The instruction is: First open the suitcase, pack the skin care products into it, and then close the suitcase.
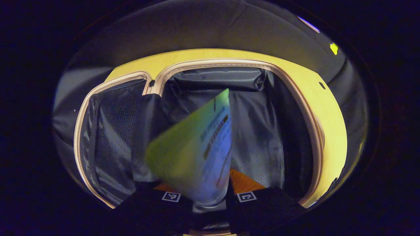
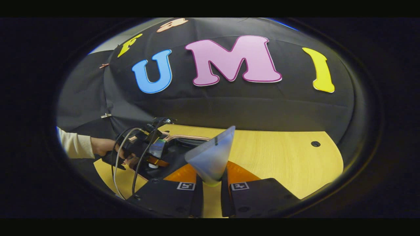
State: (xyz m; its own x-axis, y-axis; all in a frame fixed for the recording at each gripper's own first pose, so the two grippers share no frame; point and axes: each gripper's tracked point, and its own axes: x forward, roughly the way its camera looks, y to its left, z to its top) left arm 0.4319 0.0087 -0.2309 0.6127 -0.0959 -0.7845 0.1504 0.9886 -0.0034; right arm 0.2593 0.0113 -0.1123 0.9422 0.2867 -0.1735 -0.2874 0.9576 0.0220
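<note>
Left tool (image 1: 208, 196) clamped on the base of a green-and-blue skin care tube (image 1: 193, 154), both black fingers (image 1: 157, 200) pressing its sides, crimped flat end pointing up and away, blurred. Directly beyond the tube, the open suitcase (image 1: 249, 141): dark lining, a mesh pocket (image 1: 111, 131) on the hinged half to the left in the left gripper view, pale zipper trim (image 1: 210, 62) running around both halves. Lying on the light wooden bench (image 1: 331, 118), bare wood showing along the far edge and the right edge past the case.

Right tool (image 2: 212, 186) closed on a second tube (image 2: 211, 155), pale blue-grey, held by its lower end between the two fingers (image 2: 180, 193), flat seal tilted up to the right. Raised above the bench (image 2: 282, 157) with bare wood beneath and ahead toward the far edge. Off toward the bench's left side in the right gripper view, the other tool seen farther off, carried by a hand (image 2: 105, 147) in a white sleeve (image 2: 75, 144), cables (image 2: 131, 157) looping from it, poised over the suitcase rim (image 2: 187, 137)
</note>
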